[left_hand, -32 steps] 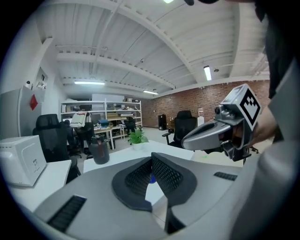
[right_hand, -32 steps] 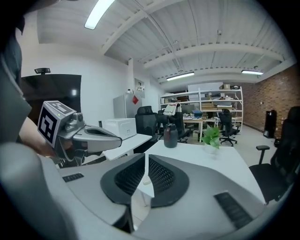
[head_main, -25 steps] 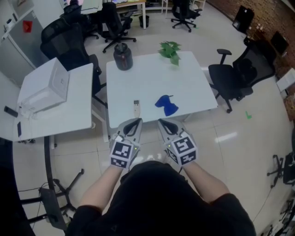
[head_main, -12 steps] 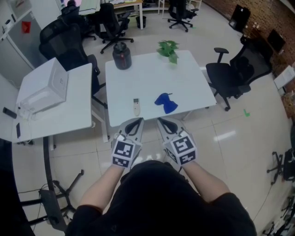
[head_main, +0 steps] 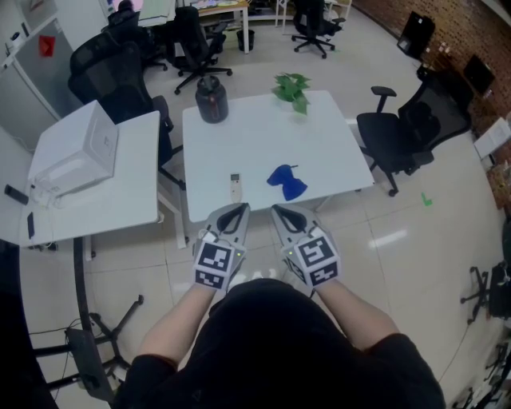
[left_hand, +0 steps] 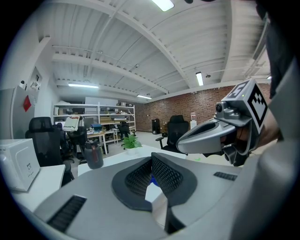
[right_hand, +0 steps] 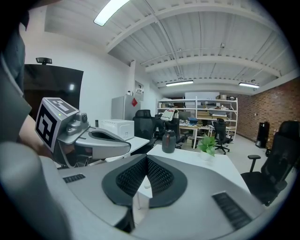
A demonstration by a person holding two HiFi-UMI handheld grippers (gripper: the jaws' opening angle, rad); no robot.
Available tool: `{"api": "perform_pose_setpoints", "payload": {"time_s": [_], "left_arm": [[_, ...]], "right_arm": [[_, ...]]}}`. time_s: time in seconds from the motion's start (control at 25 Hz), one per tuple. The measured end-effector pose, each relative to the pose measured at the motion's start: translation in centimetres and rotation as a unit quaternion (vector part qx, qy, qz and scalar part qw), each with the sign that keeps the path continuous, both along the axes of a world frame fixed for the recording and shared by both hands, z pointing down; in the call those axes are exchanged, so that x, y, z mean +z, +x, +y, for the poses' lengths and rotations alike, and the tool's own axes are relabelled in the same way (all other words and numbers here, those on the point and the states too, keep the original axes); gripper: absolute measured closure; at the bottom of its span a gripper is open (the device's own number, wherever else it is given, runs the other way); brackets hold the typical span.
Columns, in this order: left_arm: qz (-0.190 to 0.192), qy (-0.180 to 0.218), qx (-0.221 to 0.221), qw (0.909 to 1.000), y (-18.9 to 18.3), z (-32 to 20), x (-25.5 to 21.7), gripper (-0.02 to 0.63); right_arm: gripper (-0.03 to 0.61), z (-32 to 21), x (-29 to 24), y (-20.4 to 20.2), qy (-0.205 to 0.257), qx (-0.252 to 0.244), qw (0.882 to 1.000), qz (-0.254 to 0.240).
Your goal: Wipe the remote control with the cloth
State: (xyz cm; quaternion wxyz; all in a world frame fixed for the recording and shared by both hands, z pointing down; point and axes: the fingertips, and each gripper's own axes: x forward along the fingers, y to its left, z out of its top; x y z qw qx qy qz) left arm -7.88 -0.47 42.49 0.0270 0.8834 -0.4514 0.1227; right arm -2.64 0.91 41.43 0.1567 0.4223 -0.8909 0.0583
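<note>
Head view: crumpled blue cloth [head_main: 286, 180] near slim white remote control [head_main: 235, 187].

Mid-frame on the white square table [head_main: 263, 136], the slim white remote control [head_main: 235, 187] lay left of the crumpled blue cloth [head_main: 287, 183]; the dark round jug [head_main: 212, 99] and green plant [head_main: 292, 88] stood above them.

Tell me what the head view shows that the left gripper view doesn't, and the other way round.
Only the head view shows the remote control and the whole blue cloth, lying apart on the white table.

Only the left gripper view shows the ceiling lights, brick wall and shelving, plus the left gripper shut and empty, seen up close.

Both show the dark bottle, the green plant and the right gripper.
</note>
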Motion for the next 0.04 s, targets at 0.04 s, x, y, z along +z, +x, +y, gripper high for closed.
{"api": "perform_pose_setpoints", "payload": {"time_s": [0.04], "left_arm": [[0.0,0.0,0.0,1.0,0.06,-0.05,0.0,0.614]], "right_arm": [[0.569,-0.02,-0.01,0.0,0.0,0.0,1.0,0.0]]}}
